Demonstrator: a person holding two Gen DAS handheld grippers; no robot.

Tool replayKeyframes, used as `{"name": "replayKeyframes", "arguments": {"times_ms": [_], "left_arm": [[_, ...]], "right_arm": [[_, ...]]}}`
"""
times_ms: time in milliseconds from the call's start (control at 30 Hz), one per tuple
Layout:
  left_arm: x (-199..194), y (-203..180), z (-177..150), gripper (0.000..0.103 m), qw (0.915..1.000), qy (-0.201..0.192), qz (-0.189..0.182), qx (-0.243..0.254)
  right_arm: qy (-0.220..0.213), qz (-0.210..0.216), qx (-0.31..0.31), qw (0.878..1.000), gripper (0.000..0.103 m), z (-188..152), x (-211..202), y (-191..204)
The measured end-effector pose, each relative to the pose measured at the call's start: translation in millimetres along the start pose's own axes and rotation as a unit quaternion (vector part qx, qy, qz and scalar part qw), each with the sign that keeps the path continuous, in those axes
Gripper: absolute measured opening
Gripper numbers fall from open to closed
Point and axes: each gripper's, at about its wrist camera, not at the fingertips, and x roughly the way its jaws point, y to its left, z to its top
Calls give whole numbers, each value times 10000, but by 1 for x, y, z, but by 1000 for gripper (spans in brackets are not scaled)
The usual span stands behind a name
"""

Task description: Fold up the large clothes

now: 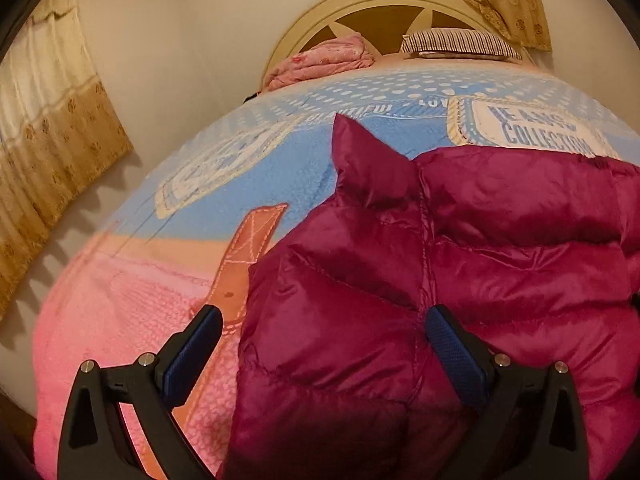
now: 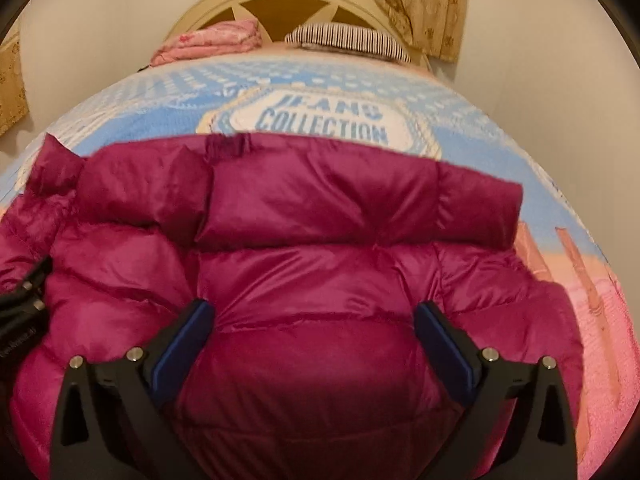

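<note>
Jacket point(image 2: 320, 280) — a magenta puffer — lies spread on the bed cover point(image 1: 120, 320), already gathered into a bulky block, so we judge a fold is partly made. Our left gripper point(image 1: 324, 344) and right gripper point(image 2: 314, 336) both hover over it with jaws wide, holding nothing. Next we need to pick an edge and pinch through slippery, puffy fabric. The near hem is cut off below both views, and sleeves are hard to make out — possibly tucked under.
</note>
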Motion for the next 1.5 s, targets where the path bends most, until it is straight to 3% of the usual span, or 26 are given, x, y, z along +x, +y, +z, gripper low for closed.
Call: {"name": "replayKeyframes", "arguments": {"times_ms": [233, 333, 500, 733, 933, 967, 1067, 1133, 1300, 1500], "left_arm": [[1, -7, 0, 102, 9999, 42, 83, 128], [-21, 10, -2, 102, 9999, -46, 80, 59], [-75, 61, -29, 102, 9984, -491, 92, -256], [-61, 66, -75, 102, 9985, 143, -194, -489], [-54, 58, -75, 101, 9960, 281, -602, -598], [-53, 58, -75, 99, 9952, 319, -671, -637], [-53, 58, -77, 63, 9895, 363, -1180, -756], [-55, 50, -78, 56, 9892, 351, -1263, -652], [-68, 46, -77, 15, 9875, 201, -1481, -508], [-97, 71, -75, 10, 9846, -75, -1609, -675]], "right_arm": [[171, -42, -79, 9998, 103, 2, 7, 4], [199, -72, -156, 9997, 102, 4, -1, 1], [-440, 57, -103, 9990, 103, -24, -77, -12], [-535, -56, -481, 9974, 103, -81, -95, 6], [-133, -111, -621, 9979, 103, -79, -68, 9], [-153, -176, -689, 9973, 103, -79, -68, 10], [-216, -306, -791, 9962, 103, -81, -68, 14], [-228, -292, -769, 9963, 103, -82, -67, 13], [-231, -301, -781, 9962, 103, -85, -68, 11], [-299, -574, -892, 9939, 103, -88, -77, 26]]}}
